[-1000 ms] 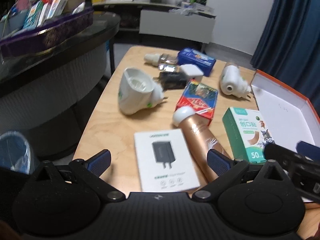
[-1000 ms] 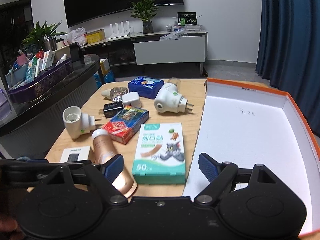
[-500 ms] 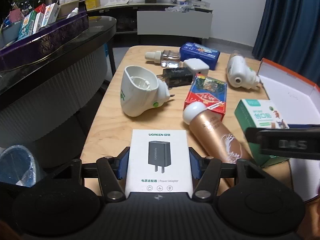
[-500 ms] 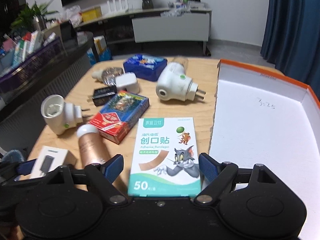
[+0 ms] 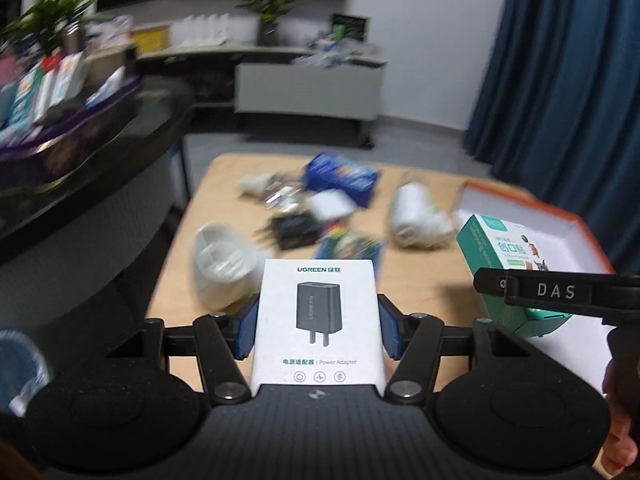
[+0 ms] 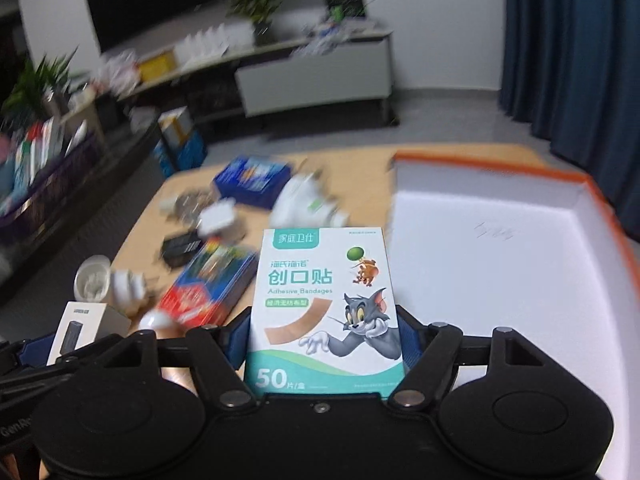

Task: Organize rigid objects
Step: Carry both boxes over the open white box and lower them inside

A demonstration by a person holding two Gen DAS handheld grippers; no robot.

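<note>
My left gripper (image 5: pixel 318 330) is shut on a white power adapter box (image 5: pixel 318 320) and holds it above the wooden table (image 5: pixel 420 292). My right gripper (image 6: pixel 324 340) is shut on a green and white adhesive bandage box (image 6: pixel 326 304), also lifted. The bandage box (image 5: pixel 500 256) shows at the right of the left wrist view, and the adapter box (image 6: pixel 78 328) at the lower left of the right wrist view. An open white box with an orange rim (image 6: pixel 500 264) lies on the right of the table.
On the table lie a red card box (image 6: pixel 208 288), a blue box (image 6: pixel 252 180), two white plug-in devices (image 5: pixel 224 268) (image 5: pixel 416 216), a black charger (image 5: pixel 292 228) and a white cube plug (image 5: pixel 330 206). A dark counter (image 5: pixel 80 168) stands left.
Both grippers closed on their boxes and lifted them off the table. The view rose and the background blurred with the motion.
</note>
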